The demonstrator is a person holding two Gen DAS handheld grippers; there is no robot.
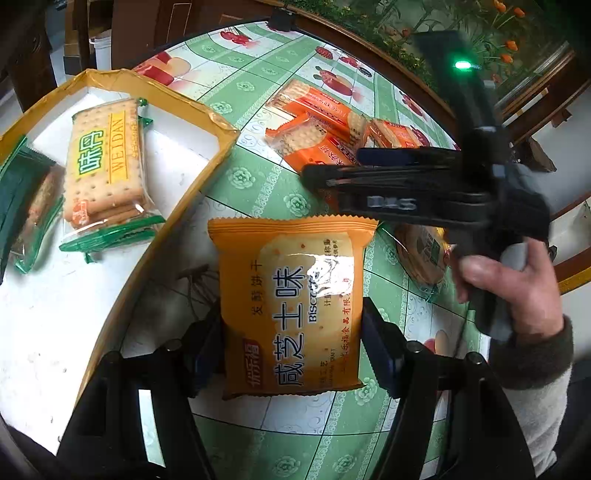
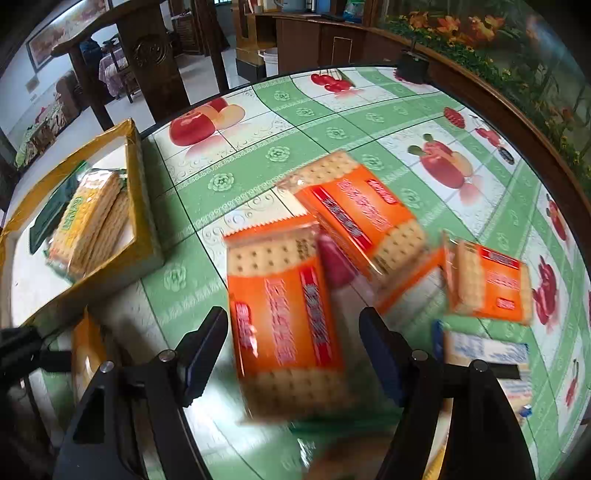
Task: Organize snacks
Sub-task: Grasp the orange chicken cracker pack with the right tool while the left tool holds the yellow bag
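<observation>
The left hand-held gripper [image 1: 291, 354] grasps a yellow biscuit pack [image 1: 291, 306] just beside the cardboard box [image 1: 192, 99] at the bench's [image 1: 258, 184] left edge. The right hand-held gripper [image 2: 293, 350] stands unclenched astride an orange cracker pack [image 2: 284, 314], pads not touching. To do this well, I judge, centre that pack before clenching, and carry the yellow one clear over the box wall.

— Looks like a home dining room?
— Yes: round table under a green-and-white vinyl fruit-print cloth [image 2: 295, 122], dark carved wooden chair back [image 2: 147, 55] just beyond, brown wooden cabinet [image 2: 314, 40] further back, framed landscape picture [image 2: 55, 35] on the wall, flowered wallpaper [image 2: 480, 29] at right.
</observation>
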